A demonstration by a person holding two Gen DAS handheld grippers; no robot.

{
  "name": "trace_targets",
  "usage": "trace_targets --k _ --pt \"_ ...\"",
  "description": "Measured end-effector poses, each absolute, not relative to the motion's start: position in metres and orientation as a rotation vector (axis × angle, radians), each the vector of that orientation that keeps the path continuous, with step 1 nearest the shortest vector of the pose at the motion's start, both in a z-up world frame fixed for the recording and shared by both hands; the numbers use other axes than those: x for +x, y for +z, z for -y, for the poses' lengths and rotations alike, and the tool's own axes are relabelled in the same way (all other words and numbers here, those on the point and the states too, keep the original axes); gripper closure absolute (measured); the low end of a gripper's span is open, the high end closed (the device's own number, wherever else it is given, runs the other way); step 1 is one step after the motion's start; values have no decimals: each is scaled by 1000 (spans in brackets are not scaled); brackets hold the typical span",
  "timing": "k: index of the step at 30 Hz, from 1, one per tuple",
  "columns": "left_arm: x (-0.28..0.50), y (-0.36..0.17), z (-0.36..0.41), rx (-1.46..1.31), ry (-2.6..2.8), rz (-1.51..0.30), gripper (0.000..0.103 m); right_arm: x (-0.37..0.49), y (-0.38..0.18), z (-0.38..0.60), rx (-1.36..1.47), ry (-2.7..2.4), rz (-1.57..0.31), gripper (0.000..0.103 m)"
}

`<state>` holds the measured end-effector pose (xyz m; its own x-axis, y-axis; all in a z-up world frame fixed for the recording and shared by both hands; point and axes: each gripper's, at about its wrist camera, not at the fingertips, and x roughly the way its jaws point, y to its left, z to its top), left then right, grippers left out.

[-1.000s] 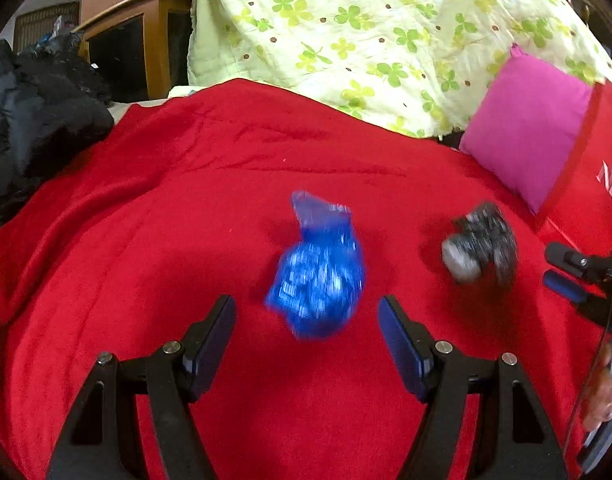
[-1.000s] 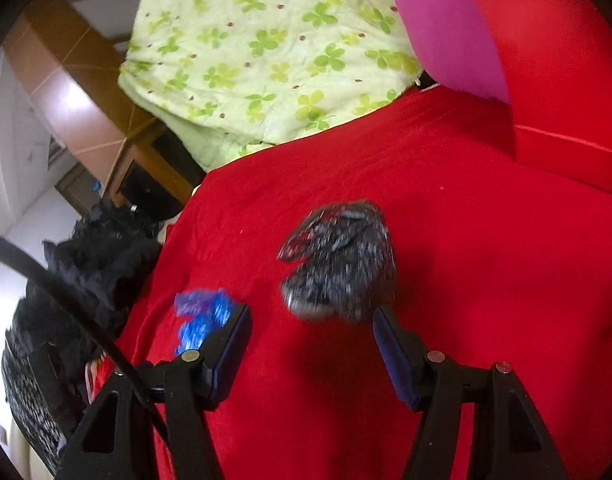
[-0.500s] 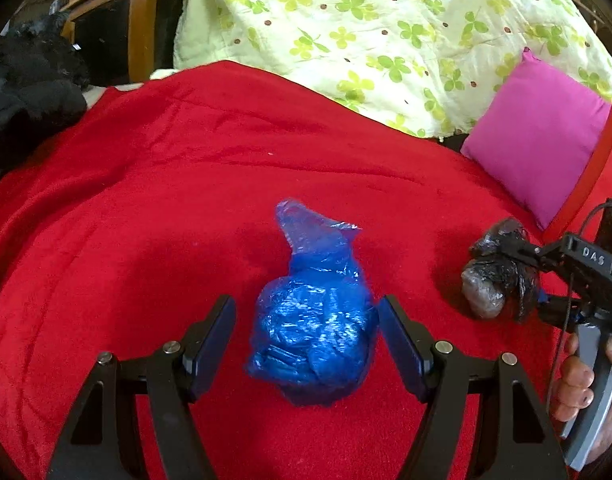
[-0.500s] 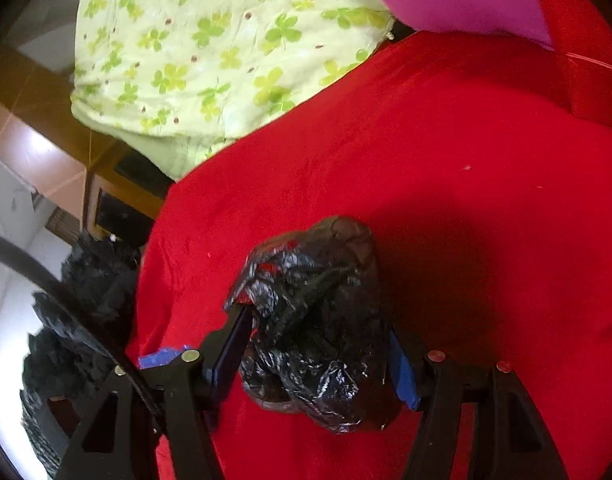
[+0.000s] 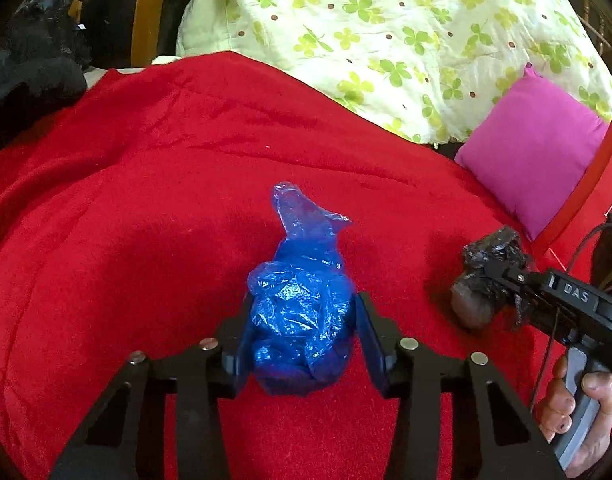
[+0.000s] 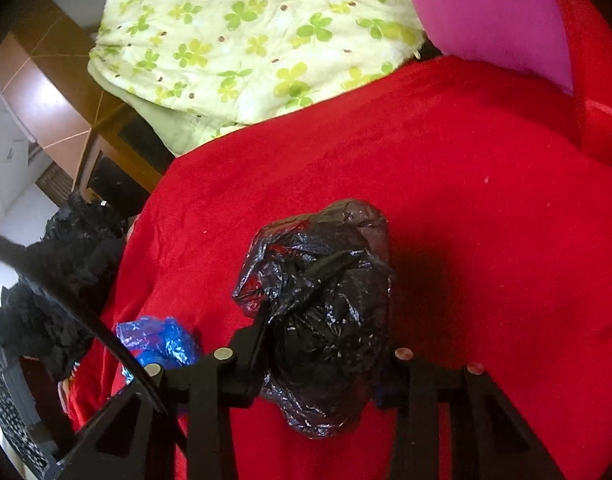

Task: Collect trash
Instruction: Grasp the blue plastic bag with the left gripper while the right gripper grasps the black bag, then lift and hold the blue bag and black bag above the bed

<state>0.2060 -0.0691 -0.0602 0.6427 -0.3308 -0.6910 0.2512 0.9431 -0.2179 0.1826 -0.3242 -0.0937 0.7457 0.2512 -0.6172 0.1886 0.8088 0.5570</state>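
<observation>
- Left hand-held gripper (image 5: 300, 346): jaws closing, pads against both sides of the blue bag bundle (image 5: 300, 320), which lies mid red blanket (image 5: 146, 220).
- Right hand-held gripper (image 6: 326, 364): jaws closing on the black bag bundle (image 6: 326, 300), right of the blue one.
- Progress, judged: both bundles gripped but not yet lifted off the blanket; no bin in view.
- Surroundings: green floral quilt (image 5: 386, 32) and pink cushion (image 5: 538, 152) beyond the blanket; wooden furniture (image 5: 146, 12) at its far left.

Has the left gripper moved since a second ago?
Yes. The left gripper has advanced over the red blanket to the blue bag; its jaws are closing, pads against the bag's sides.
</observation>
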Motion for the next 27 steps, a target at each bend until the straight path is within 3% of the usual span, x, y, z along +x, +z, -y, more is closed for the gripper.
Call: trace_targets --k 27 --pt "73 1 74 17 -339 -677 56 10 12 287 338 132 -511 62"
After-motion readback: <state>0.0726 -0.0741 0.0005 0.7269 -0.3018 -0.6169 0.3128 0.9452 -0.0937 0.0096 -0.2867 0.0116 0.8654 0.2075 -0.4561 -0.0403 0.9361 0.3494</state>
